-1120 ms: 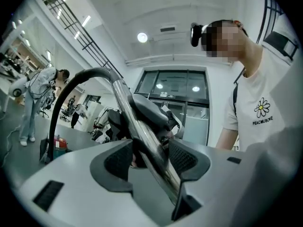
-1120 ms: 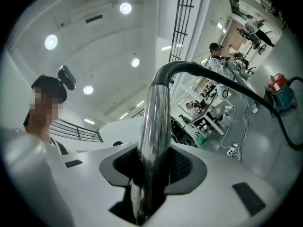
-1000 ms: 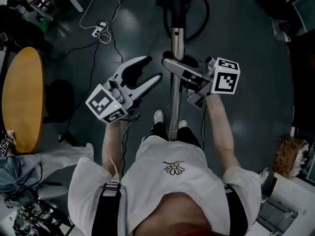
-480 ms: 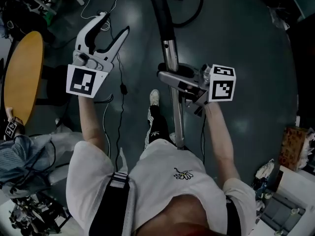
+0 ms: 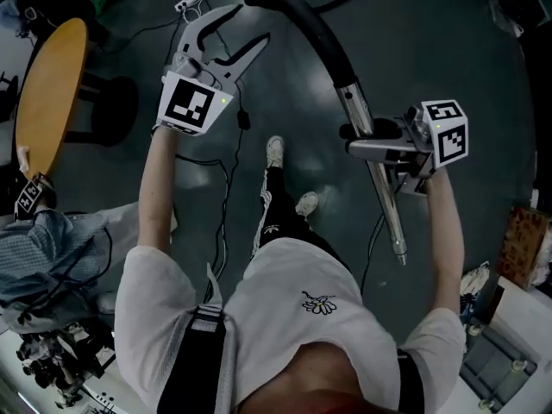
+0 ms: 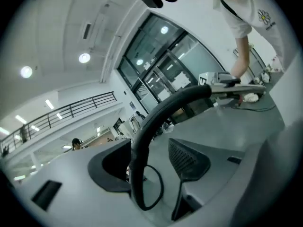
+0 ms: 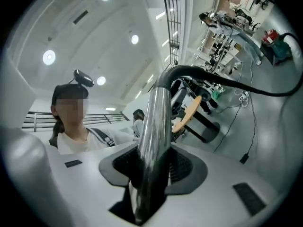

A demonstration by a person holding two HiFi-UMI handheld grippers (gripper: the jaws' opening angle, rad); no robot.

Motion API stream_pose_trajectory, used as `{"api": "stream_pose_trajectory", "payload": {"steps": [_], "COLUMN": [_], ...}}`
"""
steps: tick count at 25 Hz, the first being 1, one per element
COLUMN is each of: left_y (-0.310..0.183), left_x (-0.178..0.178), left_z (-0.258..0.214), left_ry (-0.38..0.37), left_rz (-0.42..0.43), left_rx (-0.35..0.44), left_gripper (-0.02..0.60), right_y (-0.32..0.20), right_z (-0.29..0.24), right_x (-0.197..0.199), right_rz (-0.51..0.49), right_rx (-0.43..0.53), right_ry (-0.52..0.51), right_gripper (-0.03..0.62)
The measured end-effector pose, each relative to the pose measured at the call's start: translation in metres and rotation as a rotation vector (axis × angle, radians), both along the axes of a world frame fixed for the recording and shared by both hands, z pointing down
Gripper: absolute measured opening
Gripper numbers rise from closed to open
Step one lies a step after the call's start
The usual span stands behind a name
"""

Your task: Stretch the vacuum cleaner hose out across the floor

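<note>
The vacuum's metal tube [image 5: 379, 192] slants across the head view, and its black curved hose end [image 5: 302, 20] arches up to the left. My right gripper [image 5: 369, 148] is shut on the metal tube [image 7: 154, 126], which fills the gap between its pads. My left gripper [image 5: 247, 24] is raised at the upper left with its jaws wide apart, close beside the black bend. In the left gripper view the black hose [image 6: 156, 122] curves past between the open jaws of that gripper [image 6: 150, 157] without either pad pressing on it. The vacuum body [image 7: 277, 44] sits far off on the floor.
A round yellow table [image 5: 43, 93] stands at the left. Cables [image 5: 226, 179] and a power strip [image 5: 185, 3] lie on the dark floor. The person's shoes [image 5: 276, 149] are below the tube. A cardboard box [image 5: 524, 248] stands at the right edge.
My left gripper has swung up and away from the body, then right toward the black hose bend. The right gripper has carried the tube rightward and tilted it.
</note>
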State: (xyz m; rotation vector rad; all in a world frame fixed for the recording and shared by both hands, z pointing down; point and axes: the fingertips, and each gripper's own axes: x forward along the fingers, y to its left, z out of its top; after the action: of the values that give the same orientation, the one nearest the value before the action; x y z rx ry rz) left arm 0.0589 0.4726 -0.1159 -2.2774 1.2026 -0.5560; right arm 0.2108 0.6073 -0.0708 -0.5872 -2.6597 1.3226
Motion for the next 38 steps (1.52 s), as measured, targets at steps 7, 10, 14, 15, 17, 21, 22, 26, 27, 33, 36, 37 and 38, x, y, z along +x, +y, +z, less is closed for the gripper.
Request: {"api": "stream_pose_trajectory", "payload": {"steps": [7,10,14,15,17,21,22,26,27,33,36,37,38], "left_y": [0.049,0.067,0.09,0.095,0.105,0.14,0.151,0.175,0.172,0.145,0.135,0.131,0.129], "left_x": [0.013,0.026,0.048,0.056,0.07,0.084,0.083,0.07,0.066,0.05,0.057,0.057,0.056], "left_z": [0.038,0.056,0.076,0.08,0.093,0.118,0.124,0.141,0.141,0.127,0.118,0.116,0.114], "left_ry": [-0.44,-0.547,-0.53,-0.53,-0.526,-0.475,-0.482,-0.491,-0.489,-0.382,-0.339,-0.33,-0.32], "left_rz": [0.116,0.235,0.413,0.461,0.544,0.672,0.698,0.727,0.716,0.683,0.686,0.687,0.688], "left_rx": [0.017,-0.018,-0.131,-0.18,-0.349,-0.681,-0.708,-0.791,-0.783,-0.77,-0.743,-0.729,-0.72], "left_gripper": [0.241,0.241,0.241,0.241,0.239,0.184,0.148,0.06,0.06,0.06,0.06,0.06,0.06], "right_y": [0.071,0.082,0.086,0.084,0.079,0.086,0.088,0.079,0.073,0.03,0.017,0.013,0.009], "right_z": [0.023,0.032,0.031,0.03,0.031,0.052,0.06,0.088,0.09,0.053,0.035,0.029,0.024], "right_x": [0.01,0.014,0.011,0.011,0.014,0.028,0.029,0.028,0.027,0.022,0.032,0.033,0.034], "right_rz": [-0.229,-0.353,-0.423,-0.43,-0.439,-0.472,-0.477,-0.438,-0.408,-0.216,-0.182,-0.176,-0.168], "right_rx": [0.054,0.128,0.176,0.197,0.238,0.32,0.35,0.506,0.519,0.479,0.496,0.499,0.5], "right_ry": [0.178,0.313,0.381,0.405,0.467,0.604,0.645,0.8,0.812,0.71,0.72,0.726,0.73], "right_gripper": [0.166,0.166,0.166,0.166,0.166,0.166,0.165,0.164,0.164,0.164,0.166,0.166,0.166]}}
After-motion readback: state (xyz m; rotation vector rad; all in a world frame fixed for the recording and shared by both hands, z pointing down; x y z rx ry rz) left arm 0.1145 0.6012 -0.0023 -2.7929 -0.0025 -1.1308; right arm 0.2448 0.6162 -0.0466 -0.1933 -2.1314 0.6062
